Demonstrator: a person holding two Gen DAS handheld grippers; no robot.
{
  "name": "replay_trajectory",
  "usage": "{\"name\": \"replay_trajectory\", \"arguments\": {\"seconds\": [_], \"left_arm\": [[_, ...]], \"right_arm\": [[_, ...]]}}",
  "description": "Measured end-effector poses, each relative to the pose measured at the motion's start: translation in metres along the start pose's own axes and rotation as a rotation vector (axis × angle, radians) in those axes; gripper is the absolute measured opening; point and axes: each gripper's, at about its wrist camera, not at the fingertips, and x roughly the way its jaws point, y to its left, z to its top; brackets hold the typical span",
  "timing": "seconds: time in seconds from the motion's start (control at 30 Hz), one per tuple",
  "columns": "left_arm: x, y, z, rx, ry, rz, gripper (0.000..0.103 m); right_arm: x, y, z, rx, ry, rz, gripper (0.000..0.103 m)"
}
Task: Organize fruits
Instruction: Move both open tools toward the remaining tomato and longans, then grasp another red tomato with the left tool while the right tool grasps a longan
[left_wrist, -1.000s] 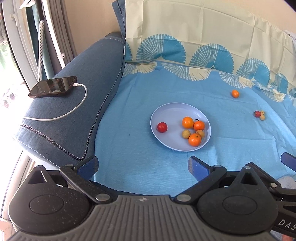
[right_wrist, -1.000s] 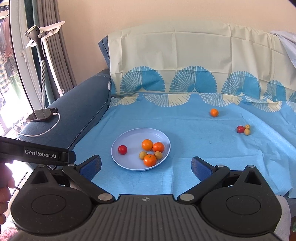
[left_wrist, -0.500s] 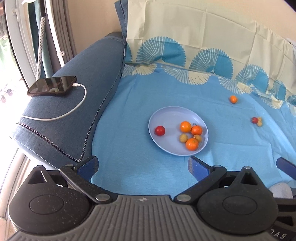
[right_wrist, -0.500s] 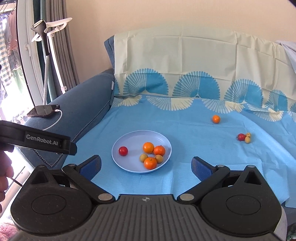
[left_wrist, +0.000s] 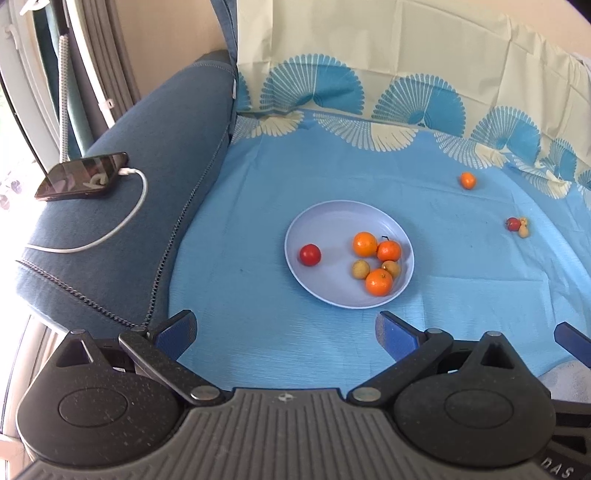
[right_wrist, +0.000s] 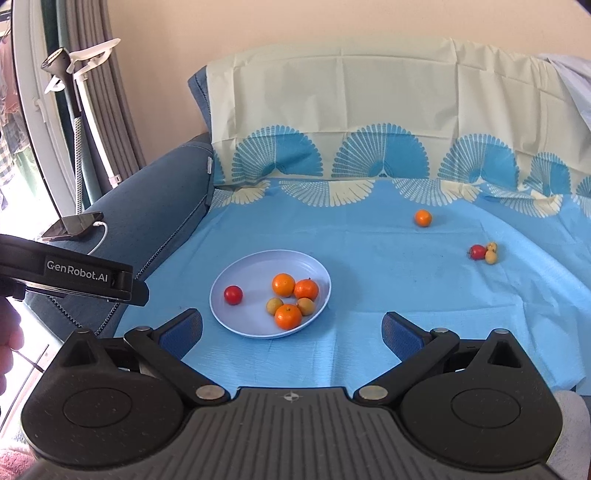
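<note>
A sofa seat draped in a blue sheet (right_wrist: 369, 266) with cream fan prints fills my view, a denim-blue armrest (left_wrist: 147, 177) at nine o'clock carrying a black smartphone (left_wrist: 83, 176) on a white charging cable (left_wrist: 122, 225).

Near the middle sits a pale lavender round plate (right_wrist: 255, 269) holding three orange mandarins, two small yellowish fruits and one red cherry-like fruit (right_wrist: 233, 294). Loose on the sheet, a fourth small orange mandarin (right_wrist: 423, 217) lies at one o'clock from the plate, and well apart at three o'clock a small red fruit (right_wrist: 477, 252) touches a pair of small tan fruits (right_wrist: 491, 253).

My left gripper (left_wrist: 286, 332) and right gripper (right_wrist: 291, 334) both hang short of the plate, jaws spread wide, holding nothing.

I judge the loose mandarin light, firm-skinned and prone to rolling on the soft sheet; I would close across its widest middle, gently. The tiny red and tan fruits look softer and easily bruised, and should be taken one at a time.
</note>
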Motion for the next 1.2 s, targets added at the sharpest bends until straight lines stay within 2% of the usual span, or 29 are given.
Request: {"name": "replay_trajectory", "arguments": {"seconds": [0.13,0.23,0.47,0.7,0.83,1.0,1.13,1.17,1.2], "left_arm": [[0.015,-0.010,0.012,0.005,0.025,0.017,0.103],[0.030,-0.021,0.022,0.011,0.052,0.025,0.103],[0.070,-0.052,0.049,0.028,0.117,0.038,0.103],[0.103,-0.080,0.071,0.054,0.166,0.069,0.103],[0.121,-0.096,0.080,0.081,0.184,0.087,0.103],[0.139,-0.114,0.089,0.111,0.201,0.100,0.103],[0.152,-0.133,0.094,0.141,0.208,0.106,0.103],[0.155,-0.139,0.096,0.149,0.205,0.104,0.103],[0.158,-0.147,0.099,0.159,0.200,0.099,0.103]], "right_arm": [[0.016,-0.027,0.002,0.065,0.002,-0.039,0.102],[0.032,-0.055,0.003,0.122,-0.004,-0.102,0.102],[0.085,-0.143,0.011,0.204,-0.040,-0.313,0.102],[0.179,-0.249,0.018,0.245,0.005,-0.552,0.102],[0.235,-0.289,0.018,0.265,0.064,-0.628,0.102],[0.282,-0.313,0.024,0.254,0.084,-0.635,0.102],[0.301,-0.318,0.033,0.221,0.051,-0.631,0.102],[0.303,-0.318,0.034,0.200,0.042,-0.630,0.101],[0.301,-0.317,0.035,0.181,0.031,-0.625,0.091]]}}
